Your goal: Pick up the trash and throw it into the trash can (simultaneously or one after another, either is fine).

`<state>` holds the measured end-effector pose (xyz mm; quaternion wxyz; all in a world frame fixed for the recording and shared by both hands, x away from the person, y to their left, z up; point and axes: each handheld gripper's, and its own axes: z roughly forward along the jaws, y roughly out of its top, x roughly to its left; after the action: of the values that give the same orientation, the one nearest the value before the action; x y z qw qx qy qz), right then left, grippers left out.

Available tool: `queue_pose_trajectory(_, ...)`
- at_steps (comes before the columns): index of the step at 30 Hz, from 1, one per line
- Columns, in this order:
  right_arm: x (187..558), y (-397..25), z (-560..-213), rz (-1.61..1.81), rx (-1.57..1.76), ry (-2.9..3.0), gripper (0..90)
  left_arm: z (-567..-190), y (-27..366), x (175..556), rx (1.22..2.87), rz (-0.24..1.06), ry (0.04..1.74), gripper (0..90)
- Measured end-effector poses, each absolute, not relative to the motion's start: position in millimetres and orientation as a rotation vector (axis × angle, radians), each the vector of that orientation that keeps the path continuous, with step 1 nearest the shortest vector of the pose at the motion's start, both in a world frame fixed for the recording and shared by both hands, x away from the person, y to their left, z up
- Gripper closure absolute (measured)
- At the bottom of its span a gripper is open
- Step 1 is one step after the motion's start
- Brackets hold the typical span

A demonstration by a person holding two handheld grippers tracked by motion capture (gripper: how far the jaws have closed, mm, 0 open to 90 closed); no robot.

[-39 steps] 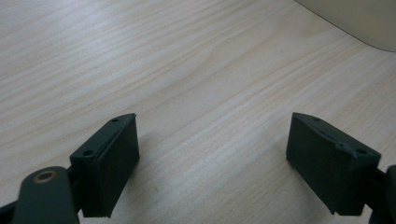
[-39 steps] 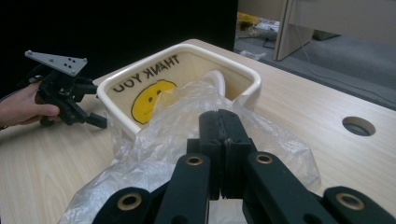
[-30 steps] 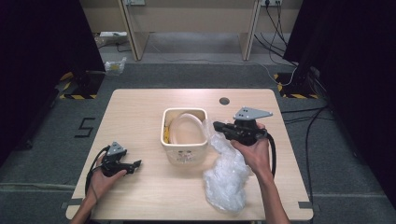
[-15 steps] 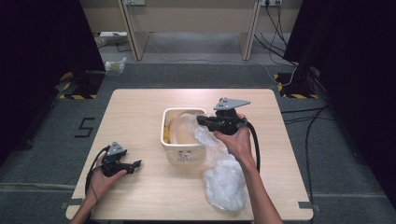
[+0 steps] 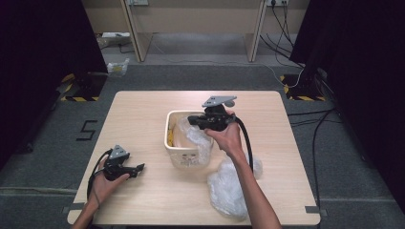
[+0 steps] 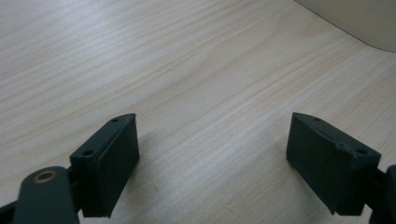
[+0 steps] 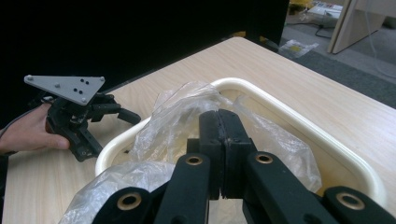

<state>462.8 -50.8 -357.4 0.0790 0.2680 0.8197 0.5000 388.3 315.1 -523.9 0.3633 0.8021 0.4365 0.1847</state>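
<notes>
The right gripper (image 5: pixel 197 119), jaws clenched on the clear plastic bag (image 7: pixel 187 116), hovers directly over the cream basket (image 5: pixel 188 155). The bag trails back to the desk (image 5: pixel 143 109). The left gripper (image 5: pixel 136 168) rests released, well apart.

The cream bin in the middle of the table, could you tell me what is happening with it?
A person is working a clear plastic bag into the cream bin. The right gripper is shut on the bag's edge above the bin's opening, while most of the bag trails over the rim onto the table. The left gripper rests open on the table, apart from the bin and holding nothing.
</notes>
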Motion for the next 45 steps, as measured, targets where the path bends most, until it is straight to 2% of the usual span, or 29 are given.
queue_pose_trajectory(12, 476, -38, -366, 1.472, 0.810, 2.496, 88.7, -524, 315, 388, 2.064, 0.476, 1.124, 16.2)
queue_pose_trajectory(18, 480, -36, -368, 1.446, 0.812, 2.512, 79.5, -524, 315, 388, 2.064, 0.476, 1.124, 16.2)
queue_pose_trajectory(20, 480, -36, -366, 1.460, 0.820, 2.493, 73.5, -524, 315, 388, 2.065, 0.476, 1.123, 16.2)
queue_pose_trajectory(25, 480, -40, -363, 1.458, 0.831, 2.480, 67.0, -524, 315, 388, 2.062, 0.479, 1.123, 16.2)
queue_pose_trajectory(45, 462, -82, -354, 1.462, 0.891, 2.405, 57.2, -524, 315, 388, 2.063, 0.477, 1.123, 16.2)
